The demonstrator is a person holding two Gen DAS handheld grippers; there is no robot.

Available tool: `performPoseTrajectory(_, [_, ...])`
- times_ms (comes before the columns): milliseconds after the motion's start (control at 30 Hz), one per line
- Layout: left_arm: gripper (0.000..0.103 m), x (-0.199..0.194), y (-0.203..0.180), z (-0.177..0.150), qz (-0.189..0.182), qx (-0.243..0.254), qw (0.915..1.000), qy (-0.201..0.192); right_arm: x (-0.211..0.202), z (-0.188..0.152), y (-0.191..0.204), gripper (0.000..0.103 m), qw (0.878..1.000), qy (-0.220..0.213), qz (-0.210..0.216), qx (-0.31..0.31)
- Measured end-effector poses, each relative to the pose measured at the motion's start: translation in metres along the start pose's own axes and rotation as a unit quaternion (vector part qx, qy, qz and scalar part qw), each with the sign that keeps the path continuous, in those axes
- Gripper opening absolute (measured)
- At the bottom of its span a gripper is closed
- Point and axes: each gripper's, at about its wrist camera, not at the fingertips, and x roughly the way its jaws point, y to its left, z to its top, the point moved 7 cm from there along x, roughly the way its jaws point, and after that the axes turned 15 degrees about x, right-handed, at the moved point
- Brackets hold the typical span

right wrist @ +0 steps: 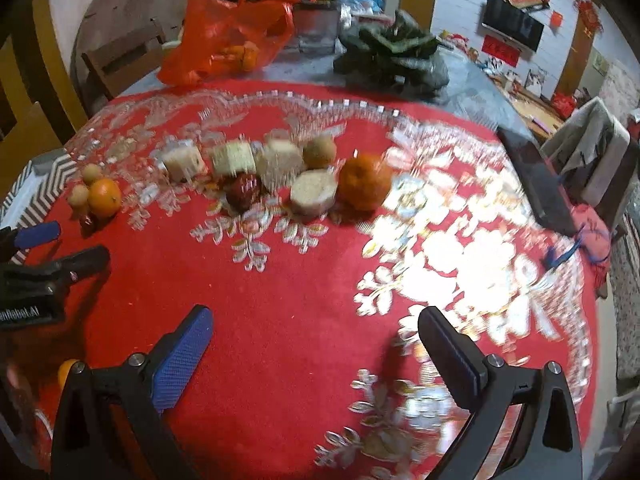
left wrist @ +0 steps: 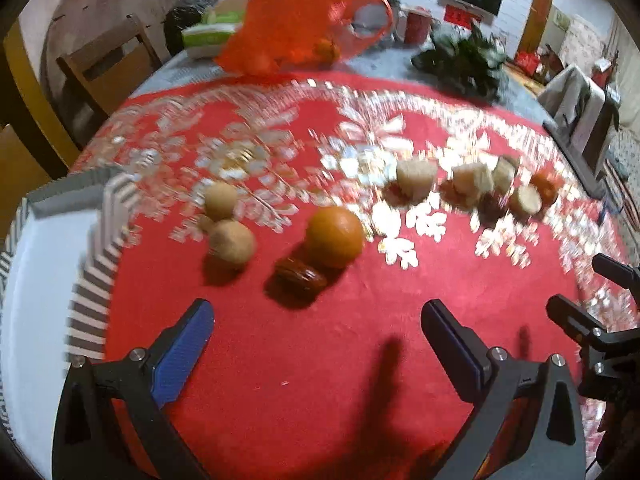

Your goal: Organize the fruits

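Observation:
Fruit lies on a red embroidered tablecloth (left wrist: 280, 360). My left gripper (left wrist: 316, 312) hovers open and holds nothing, just short of a dark red date (left wrist: 300, 278), an orange (left wrist: 335, 236) and two tan longans (left wrist: 232, 245). A white tray with a striped rim (left wrist: 100, 240) sits to their left. My right gripper (right wrist: 316, 316) is also open and holds nothing, well short of a second orange (right wrist: 365, 182), a longan (right wrist: 319, 152), a red date (right wrist: 242, 190) and several pale sugarcane chunks (right wrist: 314, 192). In the right wrist view the left gripper (right wrist: 60, 246) shows at the left edge.
A red plastic bag (right wrist: 224, 36) with oranges and a bunch of leafy greens (right wrist: 392, 52) sit at the table's far side. A dark flat device (right wrist: 536, 176) lies at the right edge. Wooden chairs (left wrist: 104, 68) stand behind the table.

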Motion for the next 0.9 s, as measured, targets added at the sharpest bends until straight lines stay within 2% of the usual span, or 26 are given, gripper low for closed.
performPoseTrajectory(167, [0.103,-0.04,0.011,0.009,0.015,-0.003,0.9998,-0.016,-0.038,0.013,0.012,0.103,0.999,-0.014,0.03,-0.011])
performPoseTrajectory(400, [0.103,-0.073,0.01,0.01,0.004,-0.003,0.9998,-0.019,-0.065,0.019,0.027,0.103,0.998,-0.023,0.056,-0.018])
performPoseTrajectory(667, [0.103,-0.087,0.0,0.008,0.001,-0.005,0.9997,-0.023,-0.081,0.023,0.039,0.103,0.997,-0.036,0.063,-0.037])
performPoseTrajectory(900, [0.103,-0.085,-0.009,0.001,-0.01,-0.002,0.9999,-0.012,-0.079,0.018,0.036,0.103,0.997,-0.026,0.061,-0.032])
